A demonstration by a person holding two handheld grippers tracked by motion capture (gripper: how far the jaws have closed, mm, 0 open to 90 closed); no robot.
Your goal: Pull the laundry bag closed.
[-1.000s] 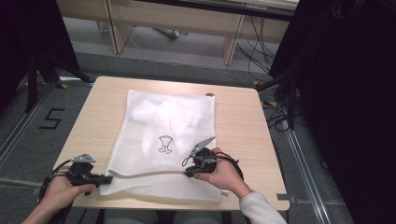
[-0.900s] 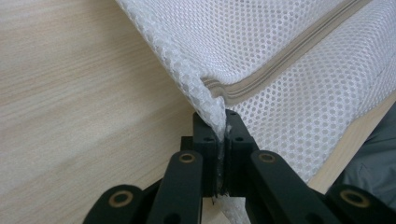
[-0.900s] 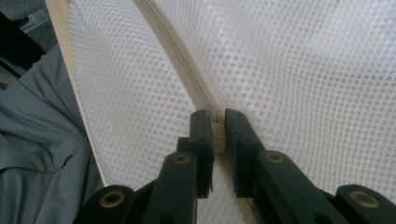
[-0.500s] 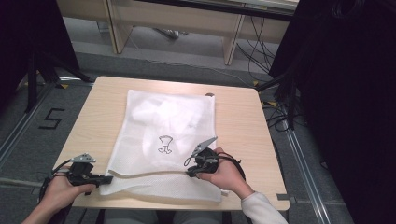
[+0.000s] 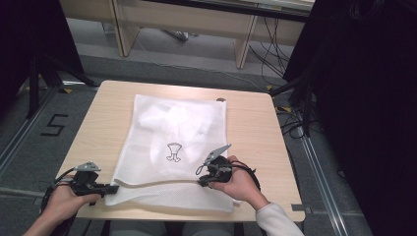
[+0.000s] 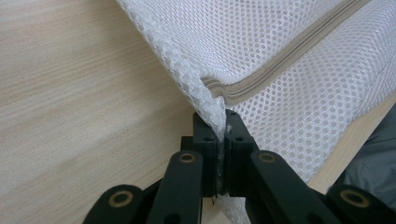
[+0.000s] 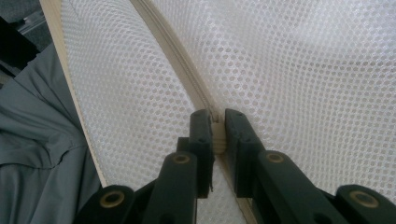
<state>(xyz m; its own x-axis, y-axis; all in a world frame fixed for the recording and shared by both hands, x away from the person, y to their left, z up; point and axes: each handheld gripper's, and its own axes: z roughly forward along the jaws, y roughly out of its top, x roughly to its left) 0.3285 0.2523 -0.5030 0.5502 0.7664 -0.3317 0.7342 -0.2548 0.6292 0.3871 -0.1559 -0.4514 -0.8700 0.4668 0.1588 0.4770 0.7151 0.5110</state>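
A white mesh bag with a small black print lies flat on the wooden table. Its zipper runs along the near end. My left gripper is at the bag's near-left corner. In the left gripper view its jaws are shut on the mesh corner beside the zipper end. My right gripper sits on the bag's near-right part. In the right gripper view it is shut on the zipper, with mesh on both sides.
The table's front edge runs just behind both hands. Grey clothing lies below that edge. Bare tabletop lies to the right of the bag. Wooden furniture legs and cables stand on the floor beyond.
My right gripper has shifted slightly to the right along the zipper line. The left gripper holds its corner in the same place.
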